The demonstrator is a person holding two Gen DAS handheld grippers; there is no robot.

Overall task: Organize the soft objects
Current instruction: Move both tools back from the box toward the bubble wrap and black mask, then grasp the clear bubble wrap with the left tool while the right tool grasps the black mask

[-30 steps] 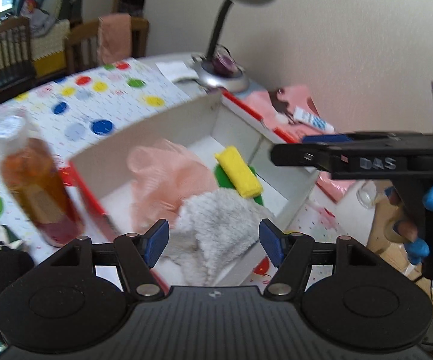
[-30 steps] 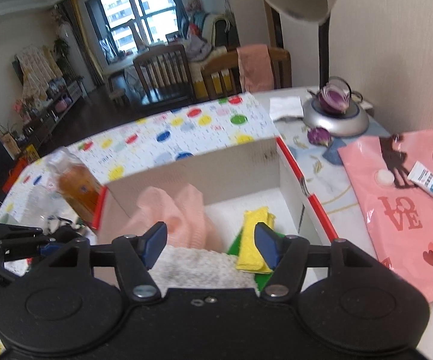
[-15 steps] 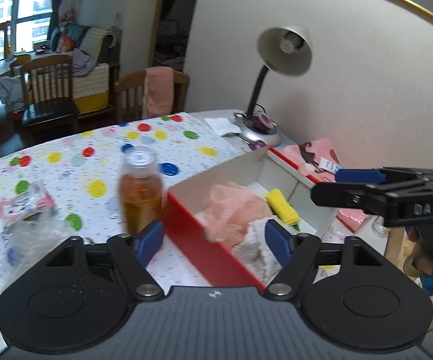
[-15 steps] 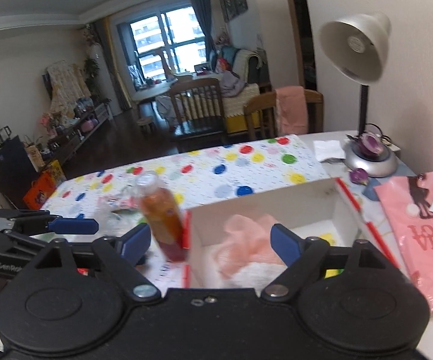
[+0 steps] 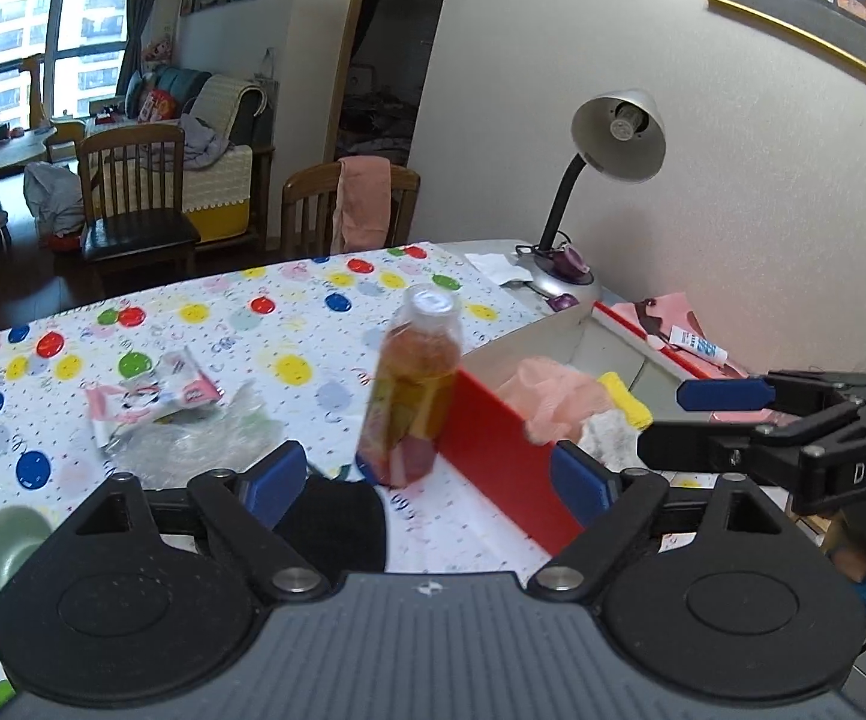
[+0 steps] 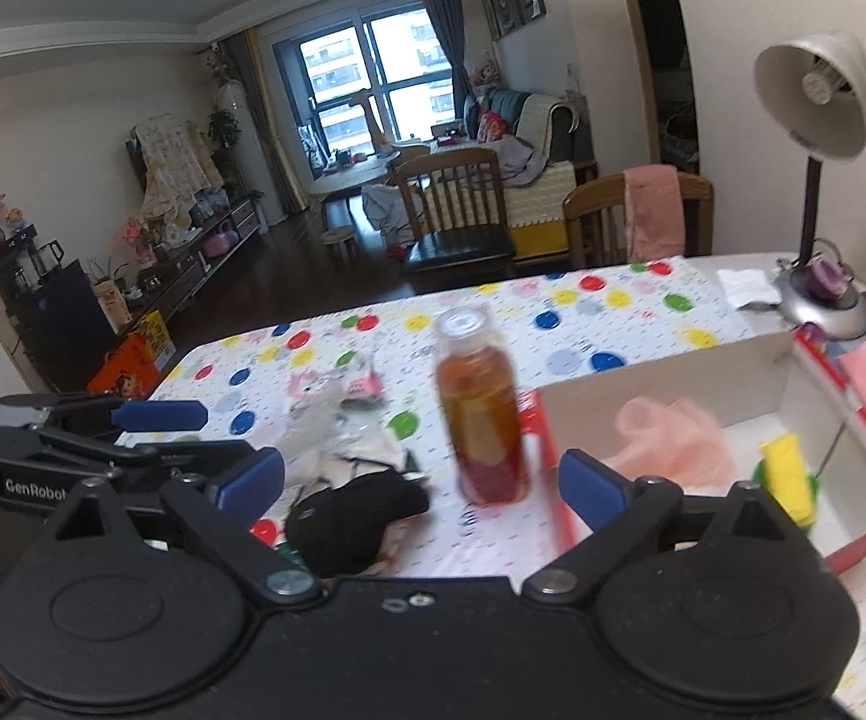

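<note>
Both grippers empty above the dotted tabletop (image 5: 205,324)

The left gripper (image 5: 427,480) and right gripper (image 6: 421,480) have just been opening, nothing between their jaws. Pink mesh puff (image 6: 667,435), yellow sponge (image 6: 787,474) and white fluffy cloth (image 5: 610,429) lie inside the box (image 6: 673,372); a black soft item (image 6: 349,516) rests outside it beside the bottle (image 6: 481,414).

You see the pink mesh puff (image 6: 670,435), the yellow sponge (image 6: 787,477) and the white fluffy cloth (image 5: 610,432) lying inside the red-and-white box (image 6: 661,375). A black soft item (image 6: 355,516) lies on the tablecloth.
</note>
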